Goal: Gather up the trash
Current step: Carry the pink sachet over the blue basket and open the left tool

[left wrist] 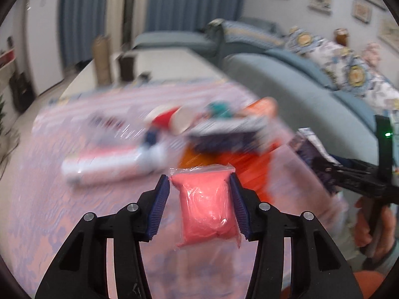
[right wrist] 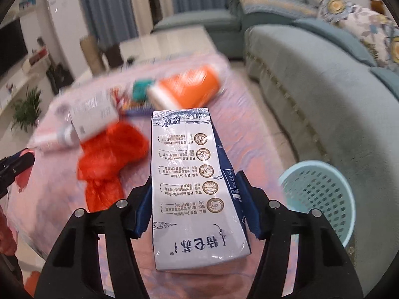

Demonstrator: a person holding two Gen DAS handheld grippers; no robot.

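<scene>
While both our claws are loaded above the pink-clothed table (right wrist: 57, 186), the left gripper (left wrist: 200, 186) pinches a soft, slippery pink sachet (left wrist: 208, 206) at mid-body, and the right gripper (right wrist: 197, 194) clamps a stiff, light milk carton (right wrist: 192, 182) across its sides, near the blue basket (right wrist: 321, 194).

A salmon-pink powder-filled clear plastic pouch (left wrist: 208, 206) sits between dark blue ribbed fingers (left wrist: 159, 206). A white-and-navy printed milk carton (right wrist: 192, 189) bears gold round emblems. The surface (right wrist: 249, 134) wears pink-and-lilac patterned cloth, with a crumpled red-orange plastic bag (right wrist: 109, 159) and a pale blue perforated plastic basket (right wrist: 321, 196).
</scene>
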